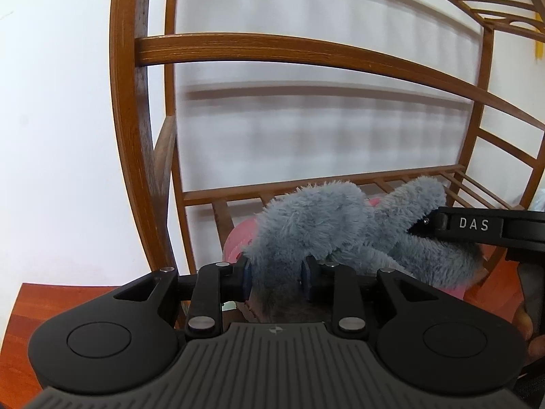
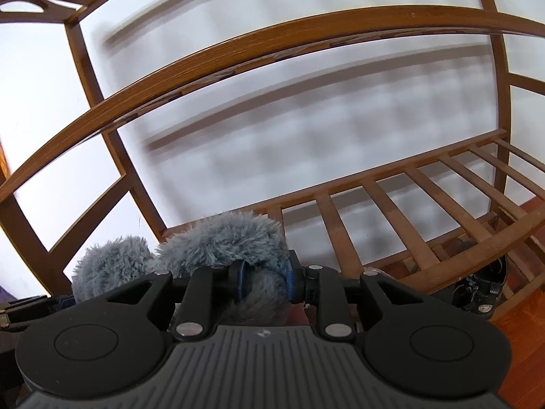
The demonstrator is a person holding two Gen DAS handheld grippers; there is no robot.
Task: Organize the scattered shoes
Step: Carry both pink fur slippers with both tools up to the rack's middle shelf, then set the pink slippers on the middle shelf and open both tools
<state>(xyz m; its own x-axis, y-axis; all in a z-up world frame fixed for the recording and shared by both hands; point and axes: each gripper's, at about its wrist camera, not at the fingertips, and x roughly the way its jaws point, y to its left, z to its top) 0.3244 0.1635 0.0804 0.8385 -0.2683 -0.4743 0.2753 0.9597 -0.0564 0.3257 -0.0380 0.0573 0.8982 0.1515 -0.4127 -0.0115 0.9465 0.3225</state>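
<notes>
Slippers, two furry grey ones, are sitting side by side over the rack's slatted shelf (image 2: 422, 201): left tongs (image 1: 276, 277) are gripping one slipper (image 1: 306, 221), right tongs (image 2: 264, 281) the other slipper (image 2: 224, 238). Releasing is remaining, and a black sandal (image 2: 483, 293) is waiting on the floor.

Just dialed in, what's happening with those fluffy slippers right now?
A person is holding a gripper in each hand at a wooden shoe rack. The left gripper has the grey fur of the left slipper between its pads; the right gripper has the right slipper. Both slippers sit at the front of the slatted shelf. A black shoe lies on the floor below.
</notes>
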